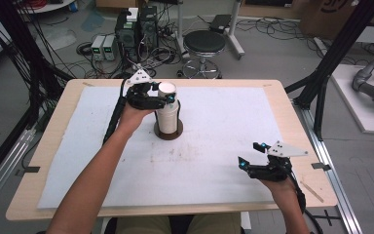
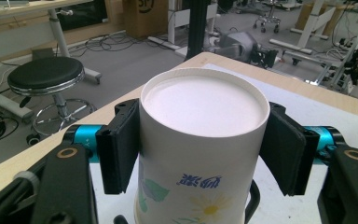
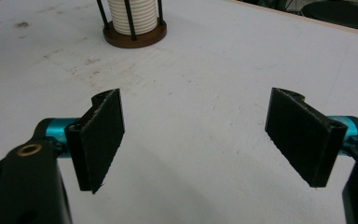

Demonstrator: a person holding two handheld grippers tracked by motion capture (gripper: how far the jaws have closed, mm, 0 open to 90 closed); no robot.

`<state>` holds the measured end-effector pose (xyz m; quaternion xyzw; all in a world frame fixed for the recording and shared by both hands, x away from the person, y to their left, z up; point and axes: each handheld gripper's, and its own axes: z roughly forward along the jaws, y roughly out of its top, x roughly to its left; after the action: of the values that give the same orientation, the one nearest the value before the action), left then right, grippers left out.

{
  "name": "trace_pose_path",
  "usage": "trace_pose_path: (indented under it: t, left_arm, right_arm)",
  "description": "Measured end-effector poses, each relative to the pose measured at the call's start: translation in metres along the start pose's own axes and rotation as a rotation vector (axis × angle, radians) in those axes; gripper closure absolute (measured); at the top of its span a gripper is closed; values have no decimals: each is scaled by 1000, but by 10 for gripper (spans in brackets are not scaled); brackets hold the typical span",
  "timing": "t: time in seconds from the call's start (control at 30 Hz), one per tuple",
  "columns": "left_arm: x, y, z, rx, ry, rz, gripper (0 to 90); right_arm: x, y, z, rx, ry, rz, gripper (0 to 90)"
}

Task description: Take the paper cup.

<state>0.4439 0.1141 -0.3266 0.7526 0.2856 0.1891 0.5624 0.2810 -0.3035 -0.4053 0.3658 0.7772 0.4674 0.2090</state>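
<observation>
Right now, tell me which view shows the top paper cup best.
The left gripper view: the top paper cup sits upside down between the black jaws. The high view has it small; the right gripper view catches just the stack's lower part.

Cup stack point(image 3: 131, 14) top cut off

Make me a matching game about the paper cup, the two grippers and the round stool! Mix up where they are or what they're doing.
Things:
1. paper cup
2. left gripper
3. right gripper
4. stool

Places or states:
A. jaws wide apart above the white mat, holding nothing
B. on the floor beyond the table's far edge
C. upside down, topmost on the cup stack in the brown-based holder
D. jaws on both sides of the top cup

Pairs: 1-C, 2-D, 3-A, 4-B
</observation>
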Motion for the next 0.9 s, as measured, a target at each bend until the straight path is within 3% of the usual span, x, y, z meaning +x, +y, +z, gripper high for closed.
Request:
trace_pose_path:
  t: [0.2, 0.53, 0.9]
  left_arm:
    - [0, 10, -9, -78, -7, -48, 346]
    - [-7, 45, -33, -169, -39, -38, 351]
    - [-5, 52, -79, -213, -28, -32, 360]
  right_arm:
    - [0, 0, 0, 1, 1, -1, 201]
    - [1, 0, -1, -2, 1, -4, 201]
    - [-2, 2, 2, -5, 6, 5, 201]
